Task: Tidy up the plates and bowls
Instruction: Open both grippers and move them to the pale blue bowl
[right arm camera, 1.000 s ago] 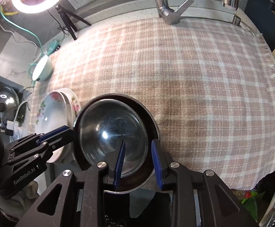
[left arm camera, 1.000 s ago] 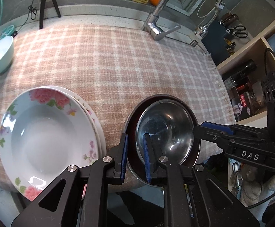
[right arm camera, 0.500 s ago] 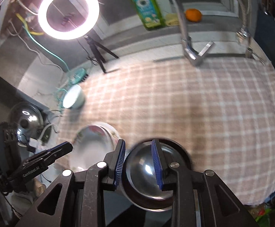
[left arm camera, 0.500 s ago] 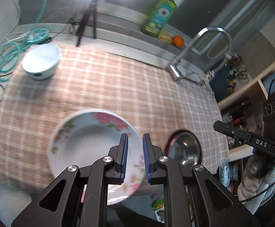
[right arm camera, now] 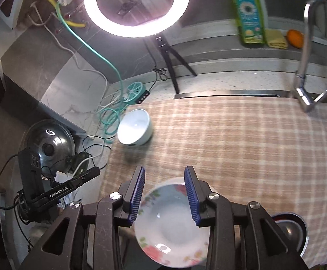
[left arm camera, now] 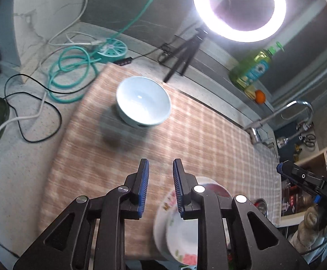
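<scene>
- The left gripper [left arm camera: 160, 168] is angled steeply down, its blue-padded jaws opening with a narrow gap and nothing between them.
- The right gripper [right arm camera: 164, 177] is tilted down about as steeply, its jaws opening wider than the left's, pads pressing on nothing.
- Each gripper shows at the edge of the other's view, well apart.

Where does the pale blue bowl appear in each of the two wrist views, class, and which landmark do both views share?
Left wrist: the pale blue bowl sits above centre, on the checked cloth's far left corner.
Right wrist: the bowl is left of centre, at the cloth's far left corner.
Shared landmark: the ring light behind it.
</scene>
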Motion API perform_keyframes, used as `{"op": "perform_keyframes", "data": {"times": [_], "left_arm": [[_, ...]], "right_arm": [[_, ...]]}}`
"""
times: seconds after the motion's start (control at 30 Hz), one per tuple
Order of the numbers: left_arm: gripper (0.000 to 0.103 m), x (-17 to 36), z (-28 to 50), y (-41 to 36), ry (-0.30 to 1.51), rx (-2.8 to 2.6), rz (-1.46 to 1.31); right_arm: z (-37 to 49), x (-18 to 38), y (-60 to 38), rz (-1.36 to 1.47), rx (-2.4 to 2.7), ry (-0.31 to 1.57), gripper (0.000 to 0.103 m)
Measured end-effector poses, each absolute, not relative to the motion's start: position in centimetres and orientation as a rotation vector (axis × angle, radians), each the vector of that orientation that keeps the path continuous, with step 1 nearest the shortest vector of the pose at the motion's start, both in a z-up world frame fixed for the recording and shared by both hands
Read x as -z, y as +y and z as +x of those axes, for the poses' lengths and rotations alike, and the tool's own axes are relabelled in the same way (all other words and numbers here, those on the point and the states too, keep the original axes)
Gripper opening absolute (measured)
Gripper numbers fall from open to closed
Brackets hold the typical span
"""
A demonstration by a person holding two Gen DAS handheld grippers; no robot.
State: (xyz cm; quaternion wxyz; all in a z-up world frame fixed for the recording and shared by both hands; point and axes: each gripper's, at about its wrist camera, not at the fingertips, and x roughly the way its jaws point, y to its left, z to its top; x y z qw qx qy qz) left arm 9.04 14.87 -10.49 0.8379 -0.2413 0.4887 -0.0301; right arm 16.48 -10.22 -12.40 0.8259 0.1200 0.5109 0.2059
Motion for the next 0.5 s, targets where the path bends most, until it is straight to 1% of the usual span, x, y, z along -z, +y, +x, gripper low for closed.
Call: {"op": "perform_keyframes", "data": {"times": [0.27, 0.5], "left_arm": [[0.020, 12.2, 11.7, 19.8, 1.067, 0.064, -0.562], [0.020, 14.4, 14.8, 21.6, 1.121, 0.061, -0.546]], "right_arm": [[20.8, 15.2, -3.7, 0.268, -0.434, 1.164, 0.036], [24.8, 18.8, -0.4, 0.279, -0.377, 1.229, 0.036]]}}
